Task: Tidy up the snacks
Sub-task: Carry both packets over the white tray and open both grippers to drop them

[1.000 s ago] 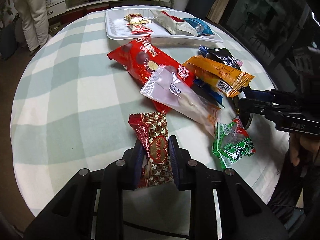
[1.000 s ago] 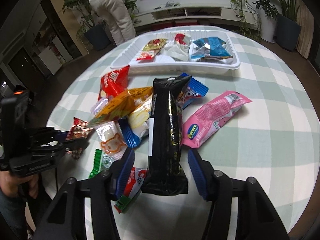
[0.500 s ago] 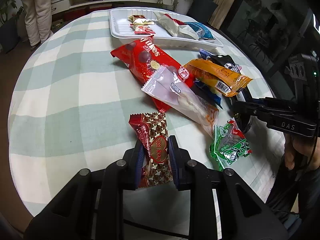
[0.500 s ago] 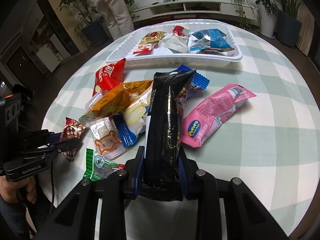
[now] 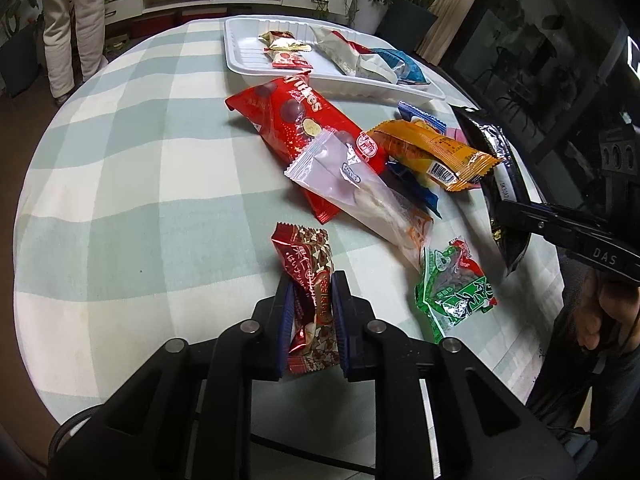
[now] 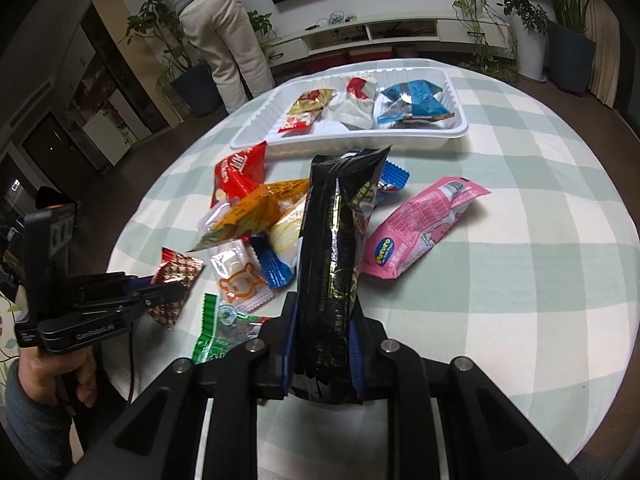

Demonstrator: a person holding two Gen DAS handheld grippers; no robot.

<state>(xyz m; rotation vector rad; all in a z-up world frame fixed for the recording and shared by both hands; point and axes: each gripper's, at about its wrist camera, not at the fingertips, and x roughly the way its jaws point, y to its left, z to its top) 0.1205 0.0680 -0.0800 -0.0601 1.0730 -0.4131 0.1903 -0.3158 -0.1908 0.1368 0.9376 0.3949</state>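
Observation:
My left gripper (image 5: 311, 304) is shut on a small red-and-gold checkered snack packet (image 5: 308, 276), lifted off the checked tablecloth; it also shows in the right wrist view (image 6: 176, 286). My right gripper (image 6: 322, 334) is shut on a long black snack packet (image 6: 336, 240), held tilted above the pile; it also shows in the left wrist view (image 5: 498, 184). A white tray (image 6: 456, 130) at the far side holds several packets. Loose snacks lie in a pile: red bag (image 5: 304, 128), orange packet (image 5: 432, 152), clear packet (image 5: 360, 188), green packet (image 5: 452, 284), pink packet (image 6: 420, 232).
The round table (image 5: 120, 184) has a green-and-white checked cloth. A person in beige trousers (image 6: 228, 44) stands beyond the table's far edge. Potted plants (image 6: 568, 36) and a low white cabinet (image 6: 400, 32) stand behind.
My right gripper closed on the black packet and lifted it. My left gripper stayed shut on the checkered packet and raised it off the cloth.

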